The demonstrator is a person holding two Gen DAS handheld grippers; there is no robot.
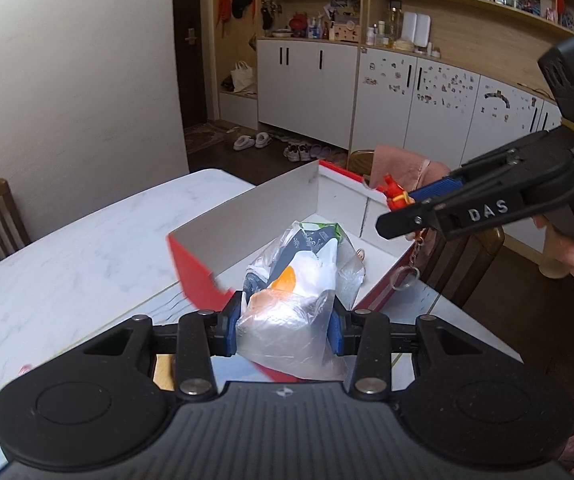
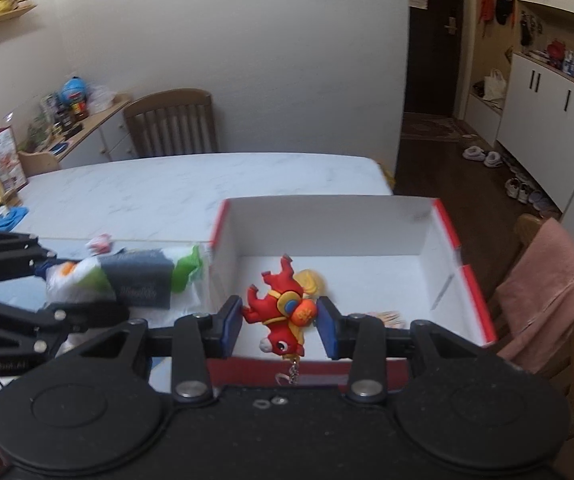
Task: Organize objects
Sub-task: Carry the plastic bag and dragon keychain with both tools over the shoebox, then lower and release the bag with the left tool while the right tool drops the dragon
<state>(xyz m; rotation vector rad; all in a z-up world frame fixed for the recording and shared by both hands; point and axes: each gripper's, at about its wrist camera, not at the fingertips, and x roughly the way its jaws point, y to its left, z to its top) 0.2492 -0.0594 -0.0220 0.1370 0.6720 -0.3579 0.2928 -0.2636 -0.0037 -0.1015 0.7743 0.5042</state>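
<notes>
Keychain toy (image 2: 283,308) and plastic-wrapped packet (image 1: 295,292) hang clamped in our right gripper (image 2: 281,326) and left gripper (image 1: 287,320) over the red-and-white box (image 2: 427,248); next, we probably release both inside.

Dim, soft indoor light; fisheye-bent edges, slight motion blur.

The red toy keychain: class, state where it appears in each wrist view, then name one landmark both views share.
Left wrist: red toy keychain right of centre, held in the right gripper above the box.
Right wrist: bottom centre, between the gripper's pads.
Shared landmark: the red-and-white box.
</notes>
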